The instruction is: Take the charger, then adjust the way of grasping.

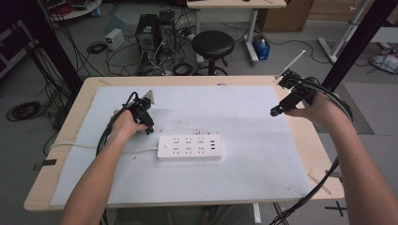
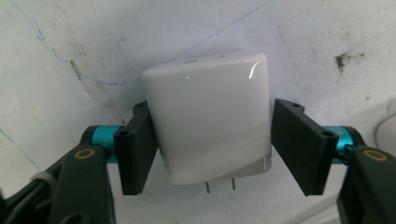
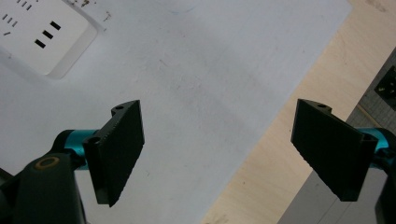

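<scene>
Down on the white mat, the left gripper has its jaws clamped on the sides of a white plug, just left of the power strip.

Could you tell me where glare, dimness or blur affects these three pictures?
Left gripper view: glare streaks on the glossy white charger, which sits sharp between the left gripper pads. Right gripper view: the right gripper pads are crisp, the power strip slightly soft. High view: dim overall, the floor behind dark, the white mat evenly lit.
</scene>
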The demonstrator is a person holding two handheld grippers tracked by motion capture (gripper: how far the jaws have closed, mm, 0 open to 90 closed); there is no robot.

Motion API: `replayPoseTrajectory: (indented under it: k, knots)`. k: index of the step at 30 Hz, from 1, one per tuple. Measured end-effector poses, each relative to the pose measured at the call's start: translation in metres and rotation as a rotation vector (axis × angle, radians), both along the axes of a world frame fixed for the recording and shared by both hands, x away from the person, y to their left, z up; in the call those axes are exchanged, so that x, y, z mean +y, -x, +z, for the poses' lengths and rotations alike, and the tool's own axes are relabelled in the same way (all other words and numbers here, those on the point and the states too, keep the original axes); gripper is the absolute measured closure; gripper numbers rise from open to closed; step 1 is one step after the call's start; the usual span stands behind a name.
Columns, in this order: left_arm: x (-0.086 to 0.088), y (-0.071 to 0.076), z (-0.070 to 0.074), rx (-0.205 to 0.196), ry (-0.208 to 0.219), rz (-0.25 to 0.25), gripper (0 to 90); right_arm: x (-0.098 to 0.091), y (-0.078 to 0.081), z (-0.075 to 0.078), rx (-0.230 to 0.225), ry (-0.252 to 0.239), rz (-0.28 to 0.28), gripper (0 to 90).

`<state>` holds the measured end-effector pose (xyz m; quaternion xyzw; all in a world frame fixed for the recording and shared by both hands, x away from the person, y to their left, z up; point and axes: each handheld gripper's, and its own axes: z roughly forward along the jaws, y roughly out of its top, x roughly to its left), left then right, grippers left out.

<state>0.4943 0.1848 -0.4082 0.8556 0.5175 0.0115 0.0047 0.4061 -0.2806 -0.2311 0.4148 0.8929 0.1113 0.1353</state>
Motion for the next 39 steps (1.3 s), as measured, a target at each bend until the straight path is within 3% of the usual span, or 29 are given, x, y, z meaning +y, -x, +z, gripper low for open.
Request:
replayPoseTrajectory:
  k: [5, 11, 17, 20, 21, 22, 25, 28, 30, 31, 32, 33, 36, 38, 39]
  knots:
    - [0.000, 0.001, 0.002, -0.017, 0.005, -0.004, 40.0, -0.002, 0.000, 0.001, -0.001, 0.004, -0.014, 16.8]
    - [0.001, 0.005, 0.019, -0.043, 0.017, -0.019, 40.6, -0.001, 0.000, 0.002, -0.003, 0.013, -0.025, 16.8]
    - [0.007, 0.018, 0.080, -0.107, 0.043, -0.053, 40.6, 0.001, -0.002, 0.004, 0.011, 0.015, -0.069, 16.9]
    - [0.007, 0.024, 0.103, -0.121, 0.056, -0.064, 40.6, 0.002, -0.004, 0.006, 0.015, -0.003, -0.090, 16.9]
    - [0.007, 0.024, 0.103, -0.121, 0.056, -0.064, 40.6, 0.002, -0.004, 0.006, 0.015, -0.003, -0.090, 16.9]
    - [0.007, 0.027, 0.118, -0.127, 0.055, -0.083, 40.7, 0.003, -0.004, 0.007, 0.020, -0.006, -0.100, 16.9]
    - [0.006, 0.030, 0.130, -0.132, 0.060, -0.101, 40.7, 0.004, -0.003, 0.007, 0.025, -0.012, -0.114, 16.9]
    - [0.001, 0.038, 0.150, -0.167, 0.084, -0.152, 40.8, 0.006, -0.001, 0.009, 0.038, -0.027, -0.129, 16.9]
    - [0.001, 0.038, 0.150, -0.167, 0.084, -0.152, 40.9, 0.006, 0.000, 0.009, 0.041, -0.036, -0.137, 16.9]
    - [-0.006, 0.044, 0.159, -0.190, 0.132, -0.224, 40.9, 0.006, 0.002, 0.012, 0.044, -0.058, -0.156, 16.8]
    - [-0.006, 0.044, 0.159, -0.190, 0.132, -0.224, 41.0, 0.006, 0.002, 0.012, 0.044, -0.058, -0.156, 16.8]
    - [-0.014, 0.047, 0.162, -0.200, 0.163, -0.287, 41.0, 0.006, 0.003, 0.015, 0.045, -0.072, -0.185, 16.8]
    - [-0.026, 0.052, 0.164, -0.218, 0.193, -0.403, 41.1, 0.006, 0.006, 0.017, 0.043, -0.087, -0.224, 16.8]
    - [-0.034, 0.055, 0.165, -0.226, 0.223, -0.463, 41.2, 0.007, 0.008, 0.017, 0.063, -0.114, -0.237, 16.8]
    - [-0.034, 0.055, 0.165, -0.226, 0.223, -0.463, 41.2, 0.007, 0.008, 0.017, 0.063, -0.114, -0.237, 16.8]
